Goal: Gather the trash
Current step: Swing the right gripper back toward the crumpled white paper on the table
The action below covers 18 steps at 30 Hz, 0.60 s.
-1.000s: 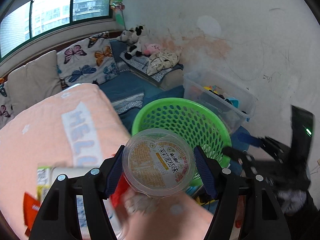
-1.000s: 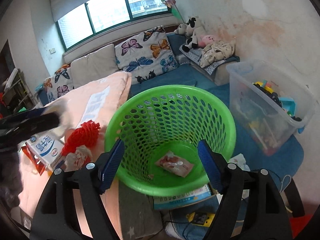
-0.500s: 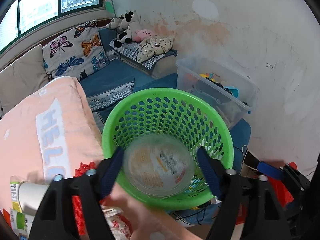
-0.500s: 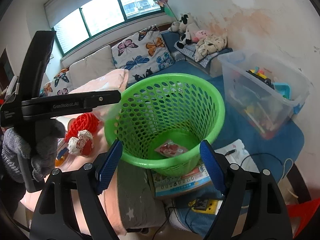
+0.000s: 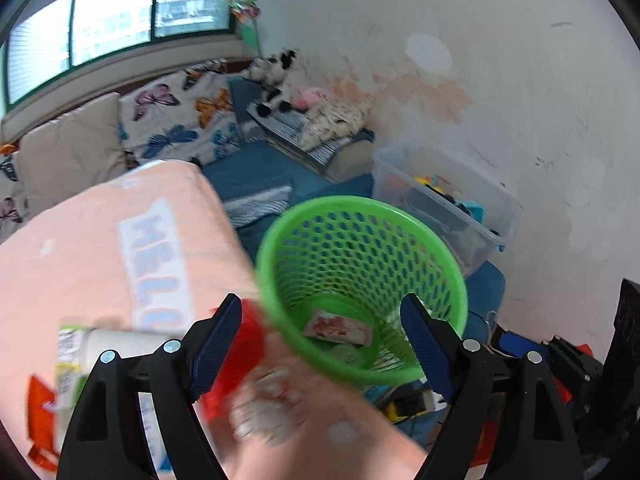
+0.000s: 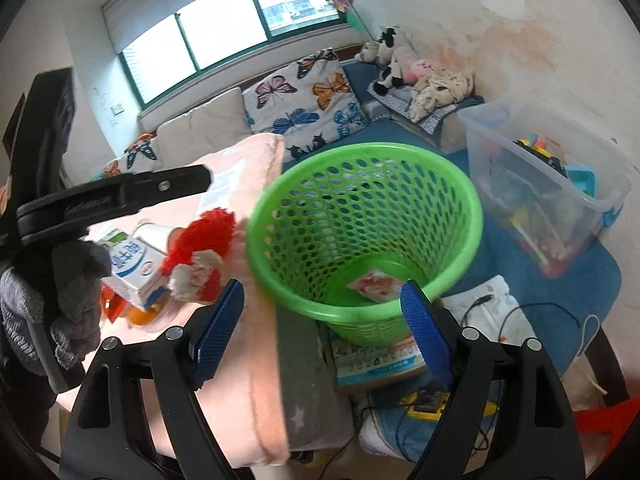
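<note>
The green basket [image 6: 362, 240] stands open-topped at frame center; a carton [image 6: 134, 268] and red fluffy toy [image 6: 200, 248] crowd the left, a clear bin [image 6: 548, 184] the right.

A lived-in room of a home was shown, used for sitting and play. A blue-covered window seat [image 6: 372, 132] was set below a wide window [image 6: 224, 36] and lined with butterfly-print cushions [image 6: 308, 100] and soft toys [image 6: 388, 54]. A clear plastic box of toys [image 6: 544, 176] was placed by a stained white wall [image 6: 520, 36], and a peach blanket [image 5: 88, 240] was spread in the foreground.
</note>
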Each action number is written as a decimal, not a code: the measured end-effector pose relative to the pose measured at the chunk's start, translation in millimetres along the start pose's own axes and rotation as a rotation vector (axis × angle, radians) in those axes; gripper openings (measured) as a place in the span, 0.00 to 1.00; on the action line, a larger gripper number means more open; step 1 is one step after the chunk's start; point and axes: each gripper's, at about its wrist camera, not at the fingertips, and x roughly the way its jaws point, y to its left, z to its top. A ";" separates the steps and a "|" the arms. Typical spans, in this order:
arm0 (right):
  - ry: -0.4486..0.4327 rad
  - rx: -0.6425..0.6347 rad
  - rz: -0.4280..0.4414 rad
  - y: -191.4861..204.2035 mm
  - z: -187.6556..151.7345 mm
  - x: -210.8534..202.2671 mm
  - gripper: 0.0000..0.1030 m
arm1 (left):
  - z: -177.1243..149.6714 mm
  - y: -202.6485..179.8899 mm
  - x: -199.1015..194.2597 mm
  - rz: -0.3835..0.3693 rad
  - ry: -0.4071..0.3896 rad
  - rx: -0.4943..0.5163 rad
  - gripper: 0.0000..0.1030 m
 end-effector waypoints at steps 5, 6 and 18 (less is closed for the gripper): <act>-0.007 -0.019 0.028 19.9 2.3 -0.7 0.79 | -15.0 36.0 -31.6 0.079 -0.026 -0.056 0.76; -0.008 -0.020 0.034 21.7 3.7 0.1 0.79 | -18.5 44.3 -37.9 0.090 -0.033 -0.070 0.76; 0.014 -0.042 0.091 60.0 8.5 17.2 0.79 | -56.4 158.9 -87.2 0.278 -0.047 -0.243 0.76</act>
